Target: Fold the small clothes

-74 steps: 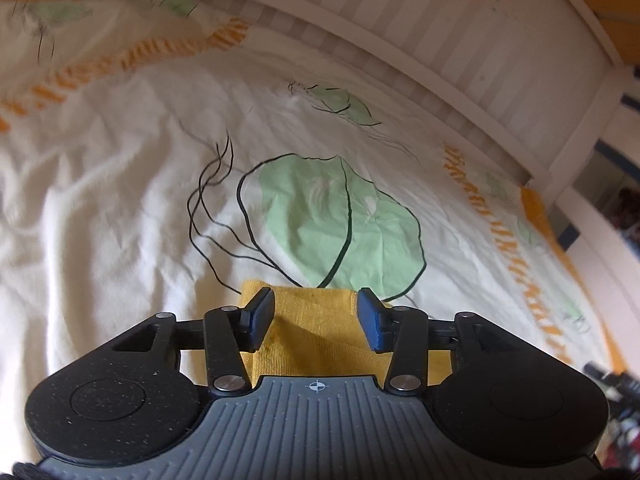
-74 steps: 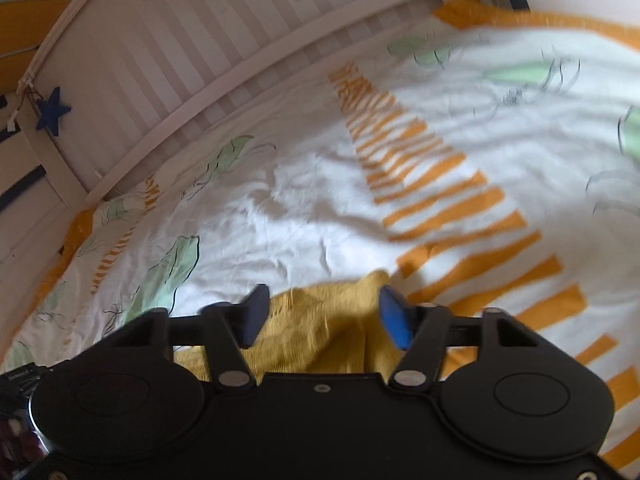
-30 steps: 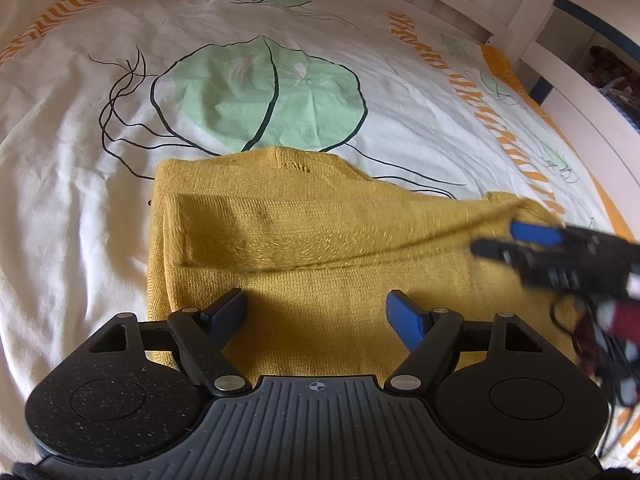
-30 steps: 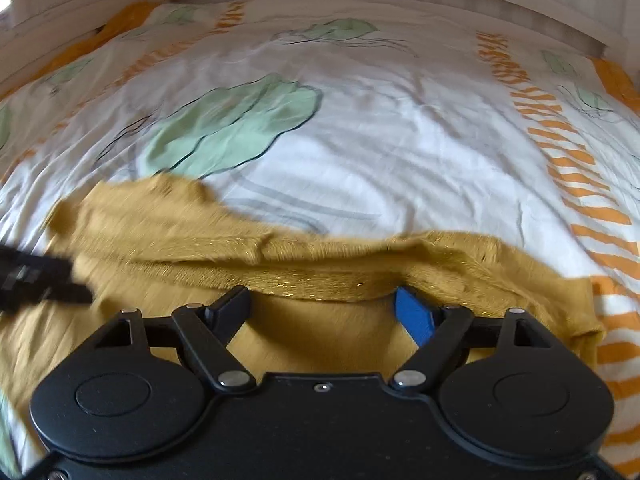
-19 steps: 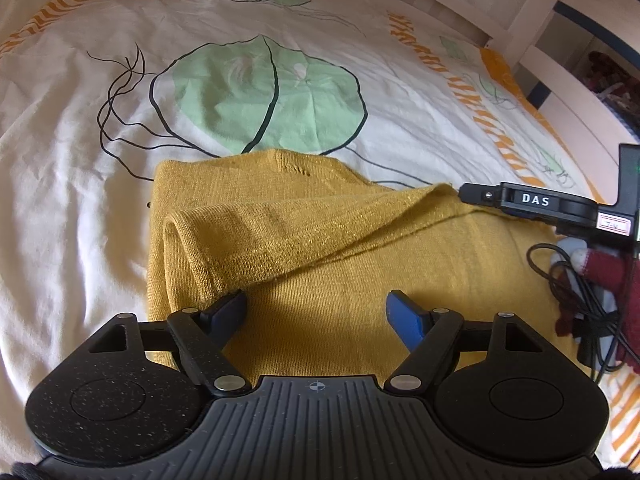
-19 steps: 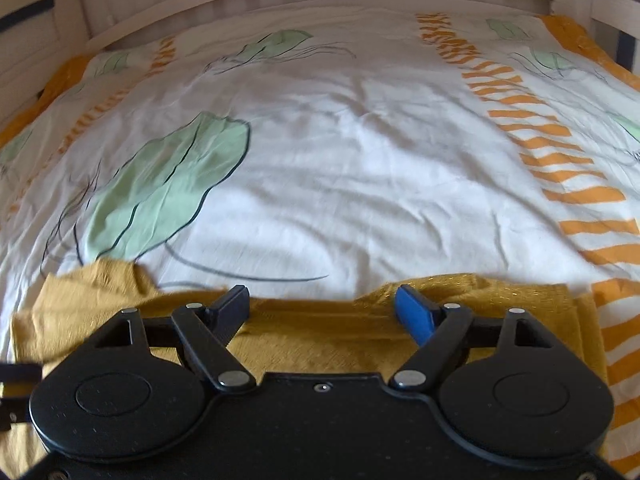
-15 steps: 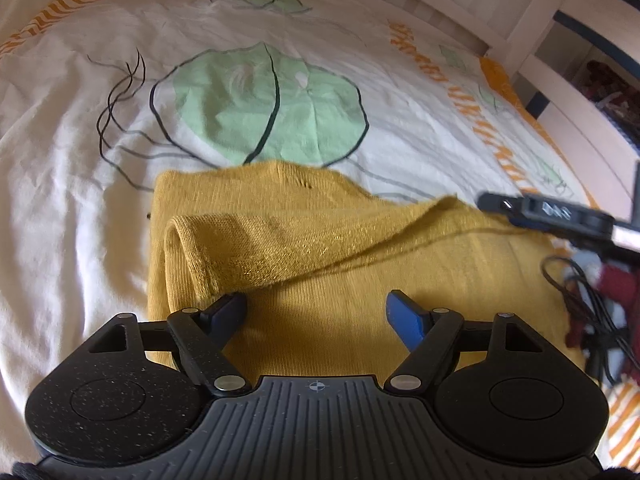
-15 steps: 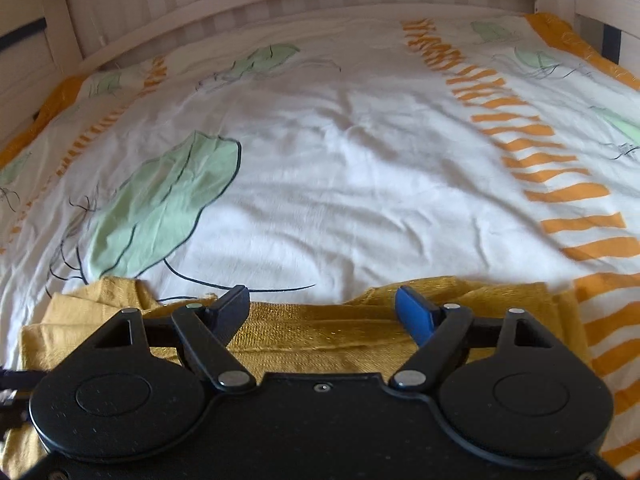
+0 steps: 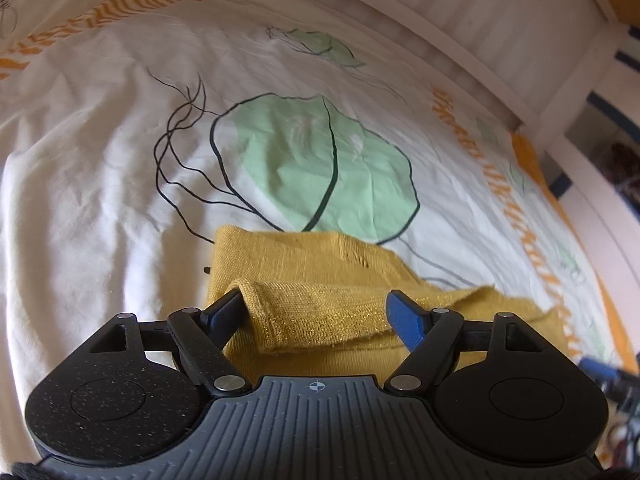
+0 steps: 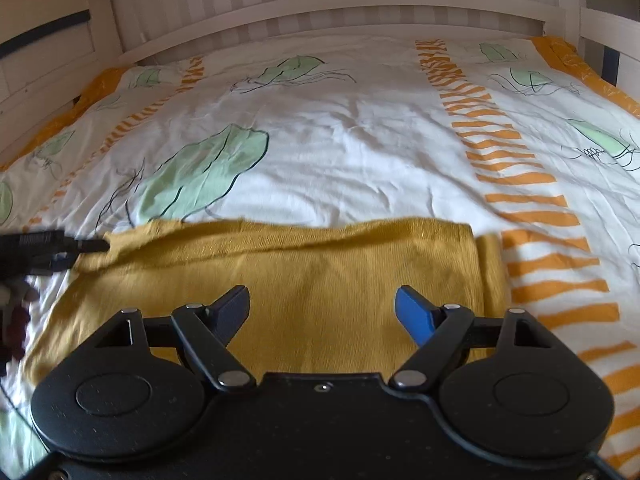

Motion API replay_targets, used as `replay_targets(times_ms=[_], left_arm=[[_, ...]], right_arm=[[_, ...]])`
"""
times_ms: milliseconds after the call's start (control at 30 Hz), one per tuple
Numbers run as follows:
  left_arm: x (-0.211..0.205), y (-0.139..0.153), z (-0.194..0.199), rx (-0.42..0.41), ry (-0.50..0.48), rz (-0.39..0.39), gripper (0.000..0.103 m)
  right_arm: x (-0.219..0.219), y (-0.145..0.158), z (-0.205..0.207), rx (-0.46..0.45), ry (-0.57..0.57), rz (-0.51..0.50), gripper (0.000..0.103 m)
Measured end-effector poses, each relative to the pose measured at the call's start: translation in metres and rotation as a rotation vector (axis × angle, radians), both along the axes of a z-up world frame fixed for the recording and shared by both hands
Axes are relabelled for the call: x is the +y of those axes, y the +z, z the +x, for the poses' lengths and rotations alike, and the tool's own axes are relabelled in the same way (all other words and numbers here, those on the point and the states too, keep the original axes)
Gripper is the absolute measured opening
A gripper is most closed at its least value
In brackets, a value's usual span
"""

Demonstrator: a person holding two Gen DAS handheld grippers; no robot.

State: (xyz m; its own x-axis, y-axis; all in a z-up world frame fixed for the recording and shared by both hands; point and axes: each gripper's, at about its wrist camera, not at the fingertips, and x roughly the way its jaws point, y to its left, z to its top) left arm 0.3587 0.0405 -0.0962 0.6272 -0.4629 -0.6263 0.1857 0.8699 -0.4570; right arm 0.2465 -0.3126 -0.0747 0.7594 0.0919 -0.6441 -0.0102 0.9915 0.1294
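**A:** status on the fold?

**B:** Mid-fold, I reckon. The mustard knit garment (image 10: 320, 280) lies flat on the bedspread (image 10: 360, 152), on the near part of it, well away from the white headboard (image 10: 320, 4). One layer is already doubled over along the garment's far edge, the edge toward the headboard.

**A:** claws?

**B:** My left gripper (image 9: 316, 312) is spread wide, with the loose doubled flap of the garment (image 9: 320, 312) sitting between the fingers; the left finger (image 9: 224, 308) touches or nearly touches the flap's rolled corner, but nothing is pinched. My right gripper (image 10: 322, 308) is spread too, hovering over the flat middle of the garment, holding nothing (can't tell if the fingertips touch the cloth).

**A:** orientation?

**B:** Long axis runs side to side, roughly parallel to the headboard. From the right wrist view the far edge and the right-hand edge read straight and square; the left end is rumpled, its corner creased up beside my left claw. Which end is neck or hem, I can't tell.

**A:** next?

**B:** My guess: close the left claw on that flap corner, get the right one onto the matching edge farther along, then carry both across so the layers line up. The knit looks soft and floppy, so a one-sided pull would likely skew the fold. Smooth the left end first.
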Motion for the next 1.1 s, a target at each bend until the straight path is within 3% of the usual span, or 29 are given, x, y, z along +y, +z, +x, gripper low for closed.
replay_targets(times_ms=[200, 367, 600, 767, 967, 1100], left_arm=[[0.014, 0.011, -0.001, -0.051, 0.063, -0.102, 0.076], [0.029, 0.018, 0.003, -0.037, 0.133, -0.162, 0.076], [0.032, 0.019, 0.006, 0.049, 0.171, -0.059, 0.076], [0.029, 0.020, 0.005, 0.061, 0.141, -0.043, 0.076], [0.019, 0.026, 0.000, 0.038, 0.090, 0.006, 0.076], [0.012, 0.029, -0.002, 0.026, 0.052, 0.030, 0.076]], right_arm=[[0.039, -0.005, 0.008, -0.014, 0.129, -0.021, 0.082], [0.071, -0.018, 0.031, 0.014, 0.197, -0.015, 0.082], [0.100, -0.035, 0.063, 0.045, 0.227, -0.107, 0.082], [0.106, -0.037, 0.095, 0.046, 0.196, -0.136, 0.082], [0.086, -0.034, 0.131, 0.065, 0.070, -0.048, 0.082], [0.066, -0.023, 0.122, 0.047, 0.009, 0.038, 0.082]])
